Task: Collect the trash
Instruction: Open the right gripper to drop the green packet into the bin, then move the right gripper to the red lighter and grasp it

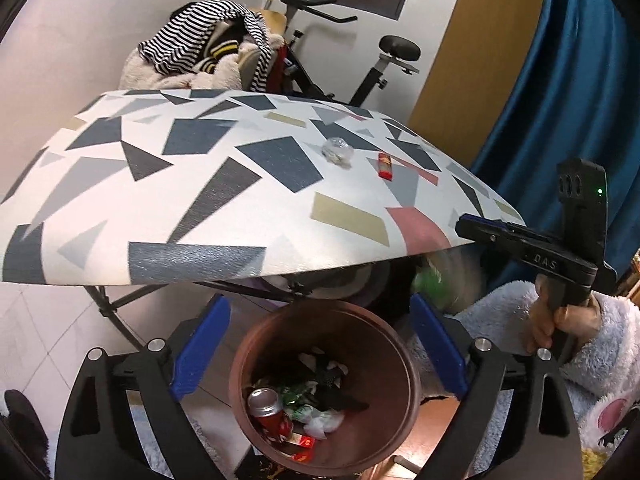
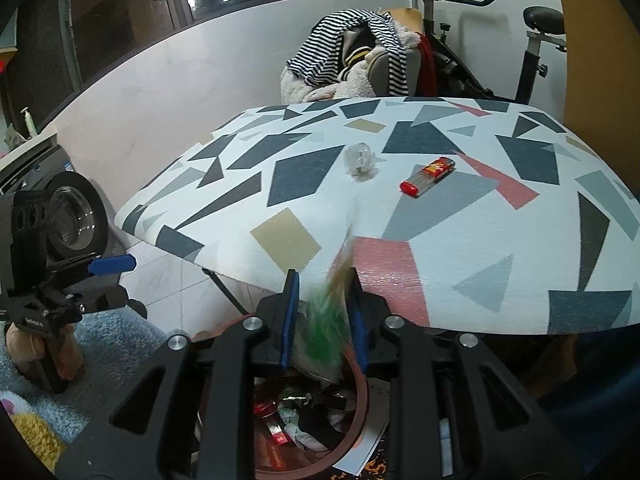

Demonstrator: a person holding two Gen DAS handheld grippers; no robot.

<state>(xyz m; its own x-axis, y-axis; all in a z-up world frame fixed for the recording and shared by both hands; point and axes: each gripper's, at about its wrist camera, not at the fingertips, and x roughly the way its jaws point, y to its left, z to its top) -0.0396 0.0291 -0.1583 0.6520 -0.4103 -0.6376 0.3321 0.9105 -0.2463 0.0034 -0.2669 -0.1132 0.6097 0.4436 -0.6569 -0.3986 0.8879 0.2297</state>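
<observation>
A brown round bin [image 1: 396, 356] stands on the floor by the table's front edge, holding a red can [image 1: 268, 408] and crumpled wrappers. My left gripper [image 1: 316, 344] is open and empty above the bin. My right gripper [image 2: 322, 312] is shut on a green wrapper [image 2: 324, 320], blurred, just above the bin's rim [image 2: 360, 408]; the wrapper also shows in the left wrist view [image 1: 432, 280]. On the patterned table [image 2: 460, 240] lie a crumpled clear plastic ball [image 2: 360, 160] and a red lighter [image 2: 428, 176].
An exercise bike [image 1: 376, 64] and a chair heaped with striped clothes [image 1: 208, 48] stand behind the table. A blue curtain [image 1: 560, 100] hangs at right. Folding table legs [image 1: 108, 304] run beside the bin. A washing machine [image 2: 72, 216] is at far left.
</observation>
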